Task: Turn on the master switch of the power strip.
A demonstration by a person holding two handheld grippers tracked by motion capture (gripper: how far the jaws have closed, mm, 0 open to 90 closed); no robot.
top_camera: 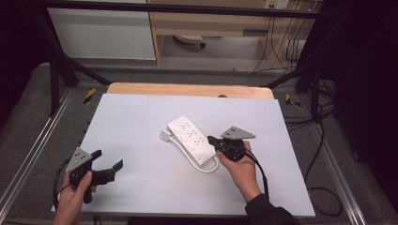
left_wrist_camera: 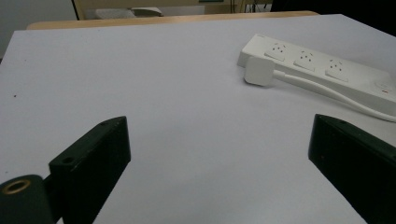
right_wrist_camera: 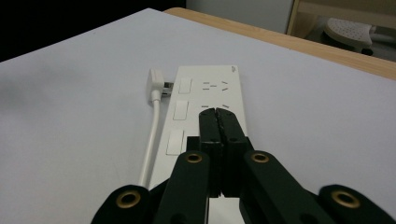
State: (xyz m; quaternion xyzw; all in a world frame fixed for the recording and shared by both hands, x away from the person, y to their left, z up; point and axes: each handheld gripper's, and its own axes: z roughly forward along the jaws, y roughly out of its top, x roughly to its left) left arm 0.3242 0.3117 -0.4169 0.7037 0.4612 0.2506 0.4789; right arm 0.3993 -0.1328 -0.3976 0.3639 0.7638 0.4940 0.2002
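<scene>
1. High view: we see a white power strip (top_camera: pixel 191 139), a smooth oblong block, lying slantwise mid-table (top_camera: pixel 141 122), its cord looping back.
2. Left gripper view: the left gripper (left_wrist_camera: pixel 219 172) has fingers spread wide; the flat plug (left_wrist_camera: pixel 258 71) rests beside the strip.
3. Right gripper view: the right gripper (right_wrist_camera: pixel 218 114) has fingers pressed together, empty, over the strip.

The right tool (right_wrist_camera: pixel 218 122) hides the power strip's (right_wrist_camera: pixel 187 100) near end.

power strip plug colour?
White, same as the power strip and cord. The plug shows best in the left gripper view.
</scene>
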